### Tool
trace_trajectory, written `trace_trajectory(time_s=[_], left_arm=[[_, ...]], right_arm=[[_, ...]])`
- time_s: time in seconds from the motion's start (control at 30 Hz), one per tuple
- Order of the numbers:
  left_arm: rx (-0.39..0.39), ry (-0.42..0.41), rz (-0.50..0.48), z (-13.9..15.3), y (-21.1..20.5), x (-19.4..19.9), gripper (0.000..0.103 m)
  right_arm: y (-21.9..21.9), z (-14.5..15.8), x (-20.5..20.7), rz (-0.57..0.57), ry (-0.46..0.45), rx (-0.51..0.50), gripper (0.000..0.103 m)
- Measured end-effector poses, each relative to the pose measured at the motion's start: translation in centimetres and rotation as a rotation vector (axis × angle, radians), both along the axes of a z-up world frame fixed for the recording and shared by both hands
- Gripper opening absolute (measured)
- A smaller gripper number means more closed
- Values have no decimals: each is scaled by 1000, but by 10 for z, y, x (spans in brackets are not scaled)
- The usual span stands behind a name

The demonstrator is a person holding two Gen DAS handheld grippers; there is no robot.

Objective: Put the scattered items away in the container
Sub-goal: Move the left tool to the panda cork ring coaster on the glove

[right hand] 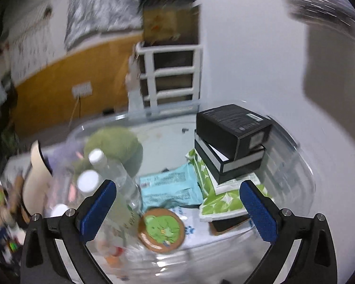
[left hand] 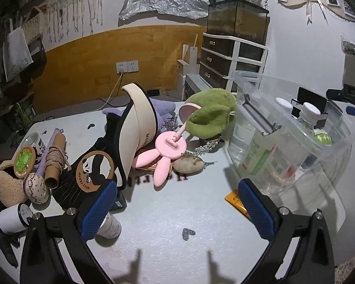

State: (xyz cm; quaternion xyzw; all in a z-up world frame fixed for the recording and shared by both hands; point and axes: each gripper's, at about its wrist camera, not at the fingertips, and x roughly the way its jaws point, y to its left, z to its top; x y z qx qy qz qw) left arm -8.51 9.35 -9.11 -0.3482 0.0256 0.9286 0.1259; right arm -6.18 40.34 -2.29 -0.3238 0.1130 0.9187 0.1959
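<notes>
- Left gripper (left hand: 177, 208): jaws wide apart, nothing between them; it hangs over a bare patch of the table (left hand: 168, 241).
- Scattered pile lies ahead and to its left: panda coaster (left hand: 95, 170) just beyond the left pad, cream cap (left hand: 136, 132) behind it, pink rabbit mirror (left hand: 169, 151) and grey stone (left hand: 188, 164) straight ahead, green plush (left hand: 210, 116) further back.
- Clear container (left hand: 293, 127) stands ahead-right, beside the right pad; bottles inside.
- Right gripper (right hand: 177, 210): jaws spread, empty, positioned above the container's interior.
- Below it, inside: frog coaster (right hand: 162, 230) between the pads, blue packet (right hand: 170, 187), green-patterned pouch (right hand: 224, 198), stacked black boxes (right hand: 232, 137).
- Right view is motion-blurred; the clear bottle (right hand: 116, 175) probably lies inside too.
</notes>
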Motion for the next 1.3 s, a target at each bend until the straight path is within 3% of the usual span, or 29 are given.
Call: trace_trajectory(time_s=[0.27, 0.5, 0.7, 1.07, 1.3], left_arm=[[32, -5, 35, 3, 7, 8, 103], [20, 22, 63, 7, 8, 17, 103], [27, 12, 63, 8, 0, 23, 103], [21, -42, 71, 2, -26, 29, 103], [23, -45, 62, 5, -62, 25, 103]], right_arm=[[-30, -5, 42, -51, 146, -13, 103], [-62, -24, 54, 2, 162, 5, 103], [-92, -40, 52, 100, 118, 75, 103], [-128, -41, 59, 152, 123, 26, 103], [-170, -46, 46, 239, 51, -3, 103]])
